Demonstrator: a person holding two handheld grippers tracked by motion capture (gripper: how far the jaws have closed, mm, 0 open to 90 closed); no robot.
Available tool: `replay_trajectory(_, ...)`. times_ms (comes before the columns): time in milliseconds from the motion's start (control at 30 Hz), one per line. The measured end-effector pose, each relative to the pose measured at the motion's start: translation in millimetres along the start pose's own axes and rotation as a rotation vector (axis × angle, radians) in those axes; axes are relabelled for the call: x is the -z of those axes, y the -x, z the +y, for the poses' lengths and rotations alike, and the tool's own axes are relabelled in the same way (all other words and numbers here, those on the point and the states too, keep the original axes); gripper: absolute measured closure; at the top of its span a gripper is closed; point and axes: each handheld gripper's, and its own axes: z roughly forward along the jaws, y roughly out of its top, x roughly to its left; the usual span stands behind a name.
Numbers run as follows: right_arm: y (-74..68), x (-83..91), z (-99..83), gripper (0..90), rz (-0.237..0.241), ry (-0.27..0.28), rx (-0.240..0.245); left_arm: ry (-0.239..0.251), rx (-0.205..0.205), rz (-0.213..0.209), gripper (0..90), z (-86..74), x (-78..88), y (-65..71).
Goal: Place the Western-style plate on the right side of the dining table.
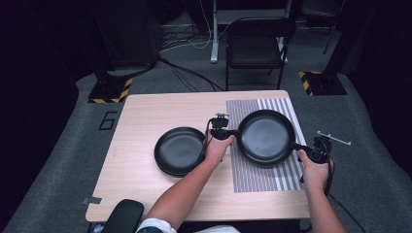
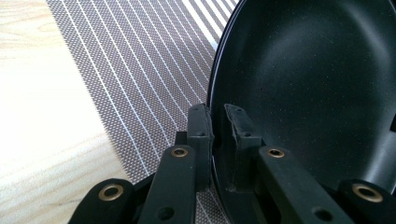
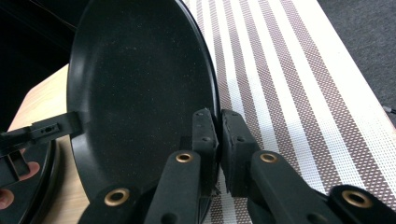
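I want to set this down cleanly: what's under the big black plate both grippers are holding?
The striped placemat lies under the large black plate, with the wooden table beneath that. The mat's part directly below the plate is covered, so anything there can't be seen.

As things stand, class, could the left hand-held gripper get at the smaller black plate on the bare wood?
Probably not at once: the left hand-held gripper is shut on the big plate's rim. Once released, the smaller plate lies just beside it, with nothing between.
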Motion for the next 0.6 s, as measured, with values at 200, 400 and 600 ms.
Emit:
replay_trajectory(200,3.9,-7.7,0.7,84.6,-0.008,-0.015,-0.007,-0.013,0.012,0.004,81.7,-1.3,-5.9,-3.4)
replay_trajectory(400,7.9,-17.2,0.3,84.4,-0.025,-0.025,-0.018,-0.023,0.019,0.022,81.7,-1.4,-13.6,-6.1)
replay_trajectory(600,11.0,-23.8,0.1,84.3,-0.034,-0.037,-0.029,-0.038,0.022,0.036,81.5,-1.8,-19.7,-8.3)
